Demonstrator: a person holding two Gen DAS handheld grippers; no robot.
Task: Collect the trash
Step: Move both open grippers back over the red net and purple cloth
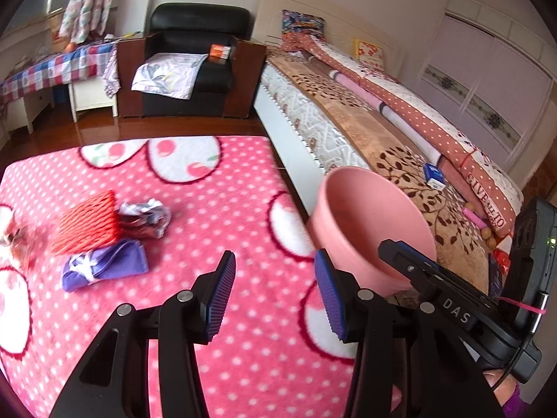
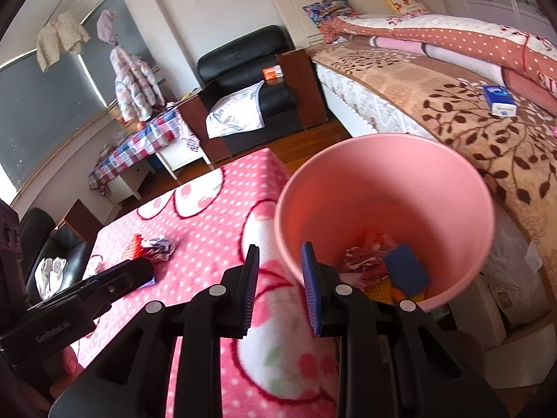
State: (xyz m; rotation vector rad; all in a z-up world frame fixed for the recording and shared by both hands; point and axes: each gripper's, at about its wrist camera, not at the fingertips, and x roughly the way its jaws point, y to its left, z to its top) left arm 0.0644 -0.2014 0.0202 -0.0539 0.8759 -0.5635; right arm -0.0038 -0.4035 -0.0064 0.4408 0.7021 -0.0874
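Looking along my left claw [image 1: 275, 289], I see its blue-padded fingers spread wide with nothing between them, hanging above the pink dotted blanket that covers the surface [image 1: 216, 209]. My landmark is the pink bin [image 2: 383, 216], which stands off the surface's edge on the side toward the bed [image 2: 470, 132]. My right claw [image 2: 280, 289] sits at the bin's near rim, fingers parted and holding nothing, one pad just outside the wall and over the blanket. Inside the bin lie a crumpled red-and-white wrapper [image 2: 363, 261], a blue mesh piece [image 2: 405, 273] and some yellow and orange scraps beneath them. Well away from the bin, across the surface, the remaining trash is bunched together: a red foam net [image 1: 88, 223], a crumpled wrapper [image 1: 148, 216] touching its side, and a purple cloth bundle [image 1: 104, 264] just in front of both. Beyond the bin, on the bed's leaf-patterned cover, rests a small blue and white box [image 2: 499, 99]. Farther off from the bin stands a black armchair [image 1: 195, 59] with a folded floral cloth on its seat.
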